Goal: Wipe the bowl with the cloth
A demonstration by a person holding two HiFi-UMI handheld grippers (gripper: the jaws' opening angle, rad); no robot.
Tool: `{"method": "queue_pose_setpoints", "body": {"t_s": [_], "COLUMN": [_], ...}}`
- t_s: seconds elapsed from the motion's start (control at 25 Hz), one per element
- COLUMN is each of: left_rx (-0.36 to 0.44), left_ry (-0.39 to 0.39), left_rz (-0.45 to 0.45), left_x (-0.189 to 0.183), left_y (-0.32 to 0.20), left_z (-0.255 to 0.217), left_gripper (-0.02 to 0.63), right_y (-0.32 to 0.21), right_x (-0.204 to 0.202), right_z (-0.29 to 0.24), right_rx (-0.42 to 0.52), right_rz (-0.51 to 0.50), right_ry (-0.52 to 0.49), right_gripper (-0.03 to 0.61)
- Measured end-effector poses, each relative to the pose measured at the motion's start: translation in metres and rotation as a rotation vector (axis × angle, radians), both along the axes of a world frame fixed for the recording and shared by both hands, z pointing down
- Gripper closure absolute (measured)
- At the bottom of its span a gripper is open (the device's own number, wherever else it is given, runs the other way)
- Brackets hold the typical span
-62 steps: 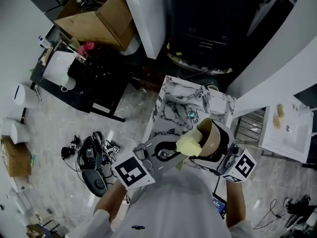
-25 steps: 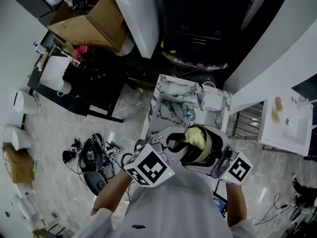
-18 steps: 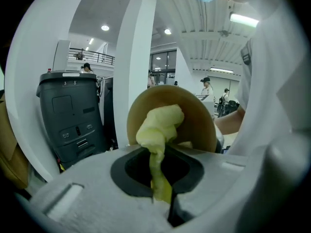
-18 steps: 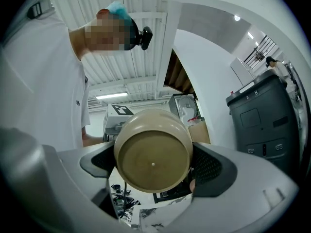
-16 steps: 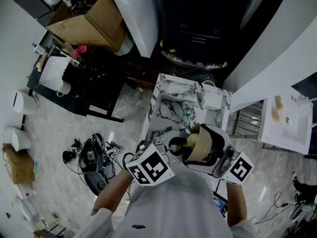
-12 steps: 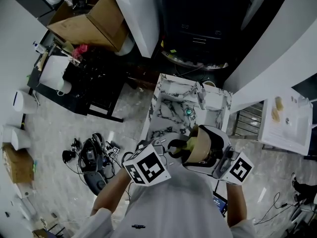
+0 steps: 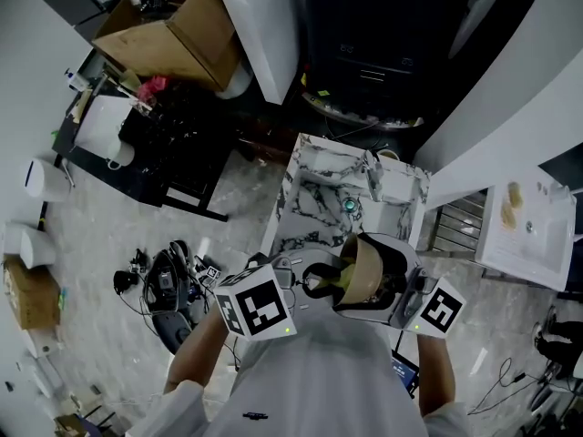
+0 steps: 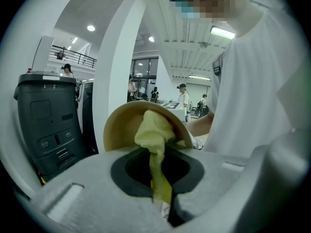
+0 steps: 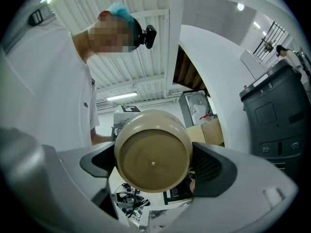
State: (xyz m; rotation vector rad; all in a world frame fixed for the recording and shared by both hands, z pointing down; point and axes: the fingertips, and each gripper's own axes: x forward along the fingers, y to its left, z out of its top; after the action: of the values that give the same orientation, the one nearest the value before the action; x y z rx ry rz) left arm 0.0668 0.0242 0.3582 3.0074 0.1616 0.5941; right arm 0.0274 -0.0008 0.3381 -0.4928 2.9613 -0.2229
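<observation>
A tan bowl (image 7: 366, 269) is held in the air in front of me, tipped on its side with its mouth toward my left. My right gripper (image 7: 387, 291) is shut on the bowl; in the right gripper view its round underside (image 9: 153, 158) fills the gap between the jaws. My left gripper (image 7: 314, 279) is shut on a pale yellow cloth (image 8: 154, 130), and the bunched end of the cloth (image 7: 343, 274) presses into the bowl's inside (image 8: 121, 127).
A small marble-topped table (image 7: 323, 198) stands just beyond the bowl, with a white rack (image 7: 396, 189) on its far right. Cables and gear (image 7: 168, 285) lie on the floor at left. A cardboard box (image 7: 178, 35) sits far left. A white shelf (image 7: 528, 230) is at right.
The cloth went from outside the bowl's rim into the bowl. My left gripper has shifted left and down a little over the last second, with the cloth still inside.
</observation>
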Motion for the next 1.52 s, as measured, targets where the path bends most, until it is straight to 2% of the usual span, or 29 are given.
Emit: {"method": "queue_pose_setpoints", "body": {"t_s": [0.24,0.48,0.64,0.92,1.32,1.52], "left_rx": [0.011,0.000,0.007,-0.002,-0.039,-0.061], "left_ry": [0.004,0.044,-0.001,-0.065,-0.076,-0.023], "left_rz": [0.006,-0.046,-0.072,-0.064,0.034,0.084], "left_x": [0.005,0.010,0.008,0.006,0.003,0.001], "left_y": [-0.005,-0.024,-0.032,-0.025,-0.003,0.005], "left_z": [-0.004,-0.010,0.002,0.018,0.020,0.006], "left_gripper": [0.581,0.581,0.581,0.581,0.583,0.583], "right_y": [0.003,0.004,0.005,0.007,0.004,0.006], "right_x": [-0.001,-0.003,-0.004,-0.004,-0.001,-0.003], "right_z": [0.002,0.002,0.001,0.000,-0.001,0.001], "right_rx": [0.012,0.015,0.018,0.025,0.047,0.042], "right_rz": [-0.022,-0.023,-0.021,-0.022,-0.023,-0.027], "right_ry": [0.024,0.032,0.032,0.054,0.066,0.064], "right_gripper": [0.086,0.086,0.086,0.086,0.086,0.086]}}
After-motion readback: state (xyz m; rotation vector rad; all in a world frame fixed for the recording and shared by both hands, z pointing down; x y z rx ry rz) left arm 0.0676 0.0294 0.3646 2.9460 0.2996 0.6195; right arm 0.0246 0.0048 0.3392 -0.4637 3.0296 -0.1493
